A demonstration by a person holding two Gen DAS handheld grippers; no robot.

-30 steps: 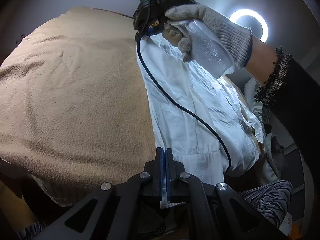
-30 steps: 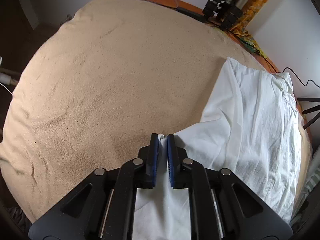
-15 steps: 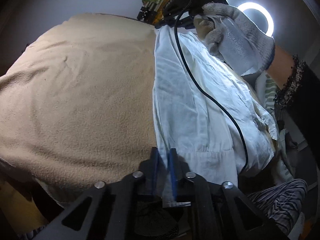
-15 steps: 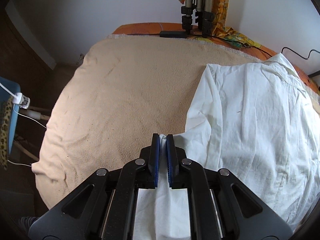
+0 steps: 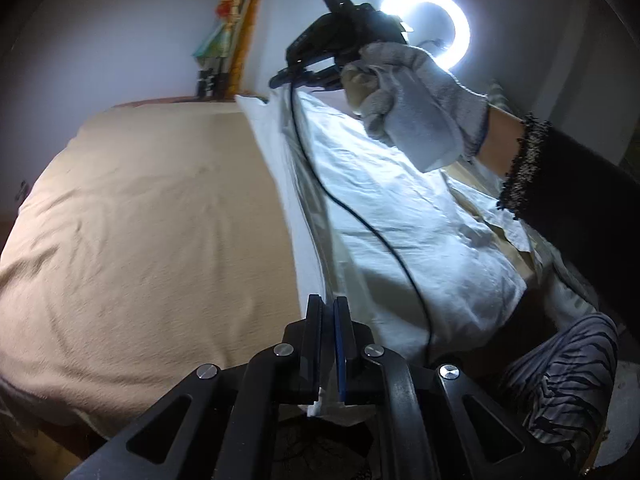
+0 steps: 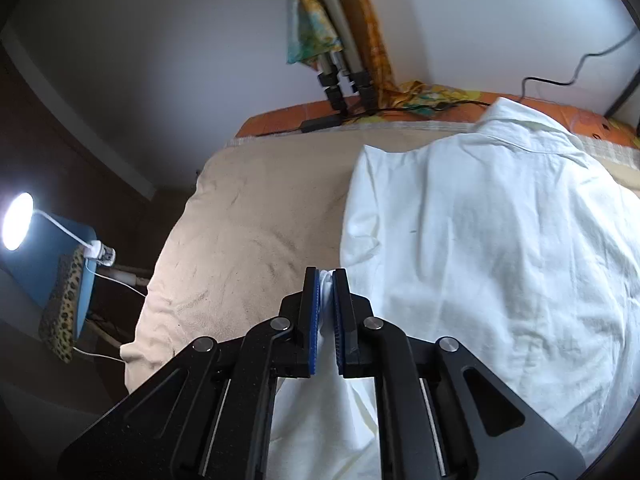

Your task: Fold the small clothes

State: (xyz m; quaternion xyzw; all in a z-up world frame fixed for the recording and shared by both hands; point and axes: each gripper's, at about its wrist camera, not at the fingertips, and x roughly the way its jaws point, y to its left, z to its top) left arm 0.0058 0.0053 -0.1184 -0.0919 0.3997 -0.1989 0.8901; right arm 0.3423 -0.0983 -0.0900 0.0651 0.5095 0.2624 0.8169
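From the left wrist view, the left gripper (image 5: 328, 312) was pinched down on the near edge of the white shirt (image 5: 384, 208), a bit of cloth poking out below the nearly closed jaws. The shirt ran away from it, long axis going up and slightly left across the frame toward the far end of the bed, where the right gripper (image 5: 308, 74) had the other end of that same side edge lifted. So the edge was strung taut between the two, with the rest of the shirt sagging off to the right under the person's gloved hand (image 5: 416, 108) (grey knit glove, dark sleeve behind it). Looks like the side was about to be folded over, and both hands would have to carry it sideways together, or the edge would go slack. The beige blanket (image 5: 152, 232) spread out to the left, a ring light (image 5: 424, 24) glared on the wall, and some striped fabric (image 5: 560, 376) lay at lower right.

From the right wrist view, that gripper was clamped narrow on a bunched white fold, the shirt body spreading right and ahead with its collar (image 6: 516, 132) at the far edge. Past the blanket were an orange cover (image 6: 280, 120), tripod legs (image 6: 344, 84) with a colourful cloth, and a small lamp (image 6: 16, 220) at left.
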